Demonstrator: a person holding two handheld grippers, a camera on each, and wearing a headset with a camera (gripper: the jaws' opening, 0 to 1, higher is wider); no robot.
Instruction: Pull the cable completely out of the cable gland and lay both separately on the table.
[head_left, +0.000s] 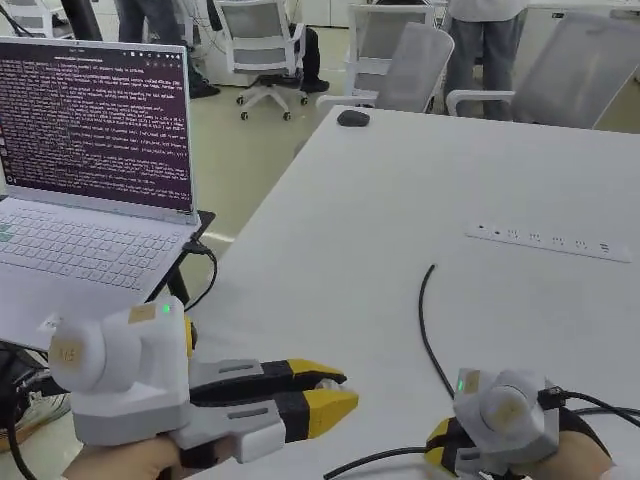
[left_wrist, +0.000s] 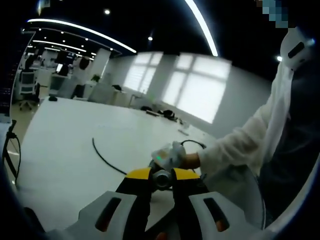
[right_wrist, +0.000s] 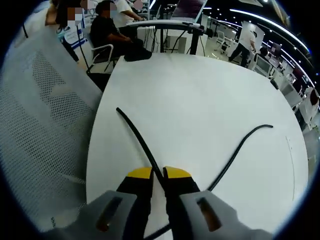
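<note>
Both grippers sit low over the white table (head_left: 400, 190). At 7 o'clock in the head view, the left gripper (head_left: 345, 390) has its yellow tips clamped on the metal cable gland (left_wrist: 161, 178), just inside the table's left edge. At 5 o'clock, the right gripper (right_wrist: 157, 175) is pinched together on the black cable (head_left: 421, 310), whose two ends lie free on the tabletop. Bare surface opens toward 12 o'clock. A power strip (head_left: 540, 240) lies at 3 o'clock. A laptop (head_left: 90, 250) stands at 10 o'clock, beyond the edge.

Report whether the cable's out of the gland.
Seemingly out: left gripper holds the cable gland, cable sits apart in the right gripper, both ends bare.
</note>
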